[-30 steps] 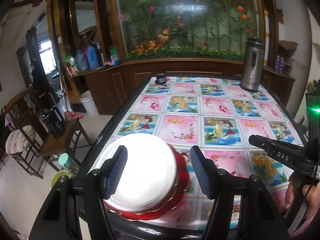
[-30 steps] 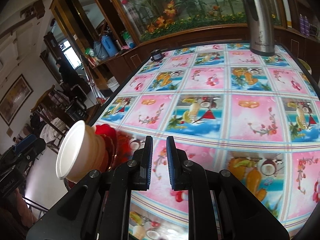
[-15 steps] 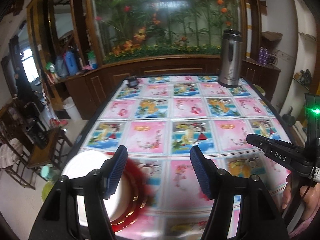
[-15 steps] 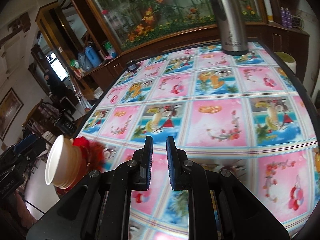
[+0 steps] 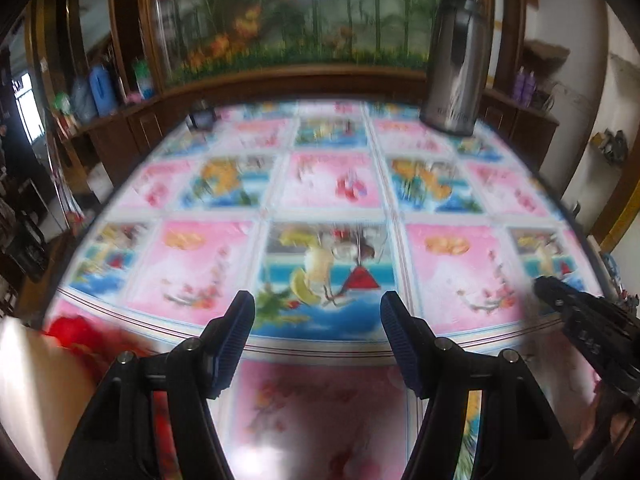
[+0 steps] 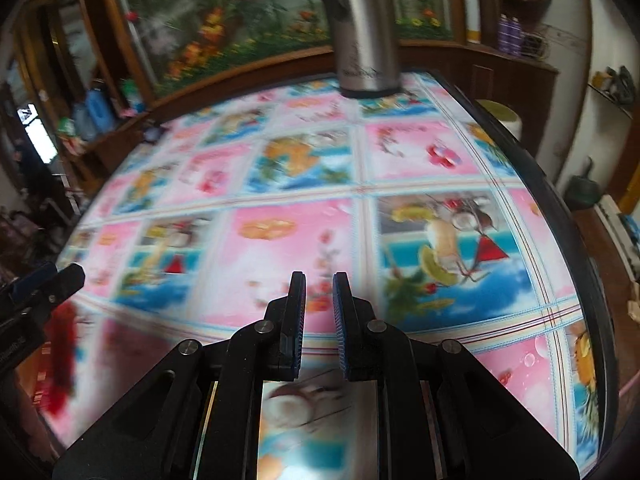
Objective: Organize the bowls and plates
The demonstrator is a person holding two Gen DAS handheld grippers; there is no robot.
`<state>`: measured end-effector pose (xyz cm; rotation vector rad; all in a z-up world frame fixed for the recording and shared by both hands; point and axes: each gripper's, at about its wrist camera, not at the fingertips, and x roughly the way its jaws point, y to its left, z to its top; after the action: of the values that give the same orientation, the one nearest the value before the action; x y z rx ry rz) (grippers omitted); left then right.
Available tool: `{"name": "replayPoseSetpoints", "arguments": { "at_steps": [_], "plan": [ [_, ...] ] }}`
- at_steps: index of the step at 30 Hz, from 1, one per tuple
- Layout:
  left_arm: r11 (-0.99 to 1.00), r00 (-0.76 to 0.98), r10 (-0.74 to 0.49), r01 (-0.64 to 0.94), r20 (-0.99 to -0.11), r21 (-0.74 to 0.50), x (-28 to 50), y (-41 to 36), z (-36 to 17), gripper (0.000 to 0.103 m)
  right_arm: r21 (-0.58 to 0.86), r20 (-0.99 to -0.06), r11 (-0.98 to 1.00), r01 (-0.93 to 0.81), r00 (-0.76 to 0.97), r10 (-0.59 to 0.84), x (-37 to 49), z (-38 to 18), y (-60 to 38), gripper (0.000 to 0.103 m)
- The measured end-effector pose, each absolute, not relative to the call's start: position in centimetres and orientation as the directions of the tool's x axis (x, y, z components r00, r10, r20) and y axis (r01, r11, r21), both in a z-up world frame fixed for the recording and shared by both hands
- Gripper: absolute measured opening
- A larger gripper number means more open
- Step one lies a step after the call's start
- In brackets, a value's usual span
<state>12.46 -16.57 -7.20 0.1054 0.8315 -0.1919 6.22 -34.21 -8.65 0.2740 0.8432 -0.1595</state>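
Left wrist view puts your left gripper (image 5: pixel 316 336) over the patterned tablecloth (image 5: pixel 328 184), jaws standing well apart with nothing between them. The white bowl (image 5: pixel 24 384) sitting on the red plate (image 5: pixel 76 332) is smeared into the lower left corner, outside the left finger, near the table's edge. Both pictures are blurred, so slow down before you commit. To take the stack, bring the left gripper across until the rim sits squarely between the pads, then close gently. Your right gripper (image 6: pixel 319 304) has its jaws nearly together and holds nothing; in its view only a red blur of the plate shows at far left. Keep it clear of the steel flask (image 6: pixel 362 28).
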Motion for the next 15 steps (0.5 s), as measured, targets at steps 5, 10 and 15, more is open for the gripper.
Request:
{"name": "replayPoseSetpoints", "arguments": {
  "at_steps": [5, 10, 15],
  "plan": [
    [0.978, 0.614, -0.135, 0.209, -0.778, -0.005, 14.1, -17.3, -11.0, 0.065, 0.110, -0.793, 0.954, 0.280, 0.604, -0.086, 7.1, -10.3, -34.5, 0.013],
    [0.975, 0.607, -0.128, 0.224, -0.784, 0.013, 14.5, -17.7, -12.1, 0.065, 0.101, -0.799, 0.952, 0.289, 0.594, -0.096, 7.0, -10.8, -34.3, 0.023],
    [0.975, 0.610, -0.134, 0.223, -0.781, 0.007, 14.8, -17.6, -12.2, 0.069, 0.072, -0.791, 0.953, 0.295, 0.599, -0.126, 6.9, -10.9, -33.7, 0.043]
  ]
}}
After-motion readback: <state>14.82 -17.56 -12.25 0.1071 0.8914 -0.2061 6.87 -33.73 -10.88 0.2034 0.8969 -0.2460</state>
